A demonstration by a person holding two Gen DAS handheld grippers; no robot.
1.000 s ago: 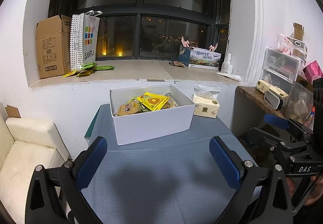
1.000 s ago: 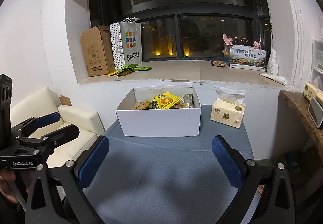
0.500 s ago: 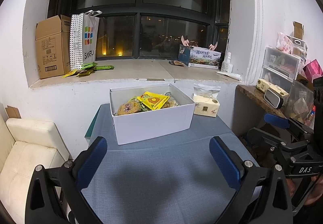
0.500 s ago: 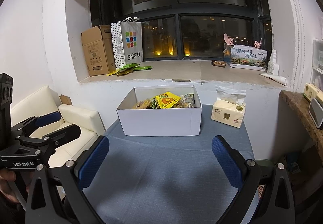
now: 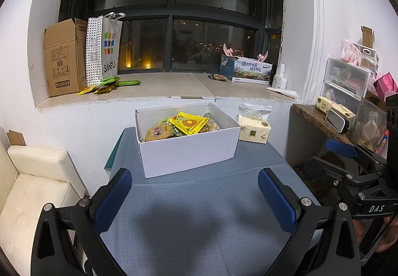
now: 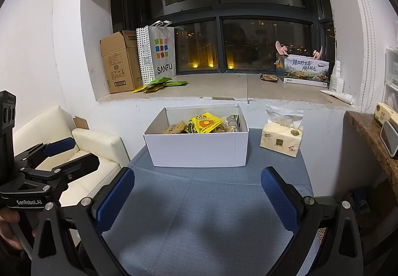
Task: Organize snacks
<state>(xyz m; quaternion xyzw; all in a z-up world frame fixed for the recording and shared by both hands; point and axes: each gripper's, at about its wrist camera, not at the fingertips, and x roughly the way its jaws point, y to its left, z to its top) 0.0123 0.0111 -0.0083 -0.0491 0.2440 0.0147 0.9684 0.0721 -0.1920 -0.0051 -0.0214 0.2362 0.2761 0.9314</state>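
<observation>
The open white cardboard box (image 5: 189,151) on the blue-grey tablecloth (image 5: 199,213) contains yellow snack packets (image 5: 188,123). The white paper bag (image 6: 159,52) reads "SANFU". Left gripper (image 5: 194,191) and right gripper (image 6: 197,191): jaws apart, empty.

The left gripper (image 5: 194,191) and right gripper (image 6: 197,191) hover level over the table's near edge, jaws spread wide, holding nothing.

Both wrist views face the white box (image 5: 189,149) (image 6: 199,149) — left view angled rightward.
</observation>
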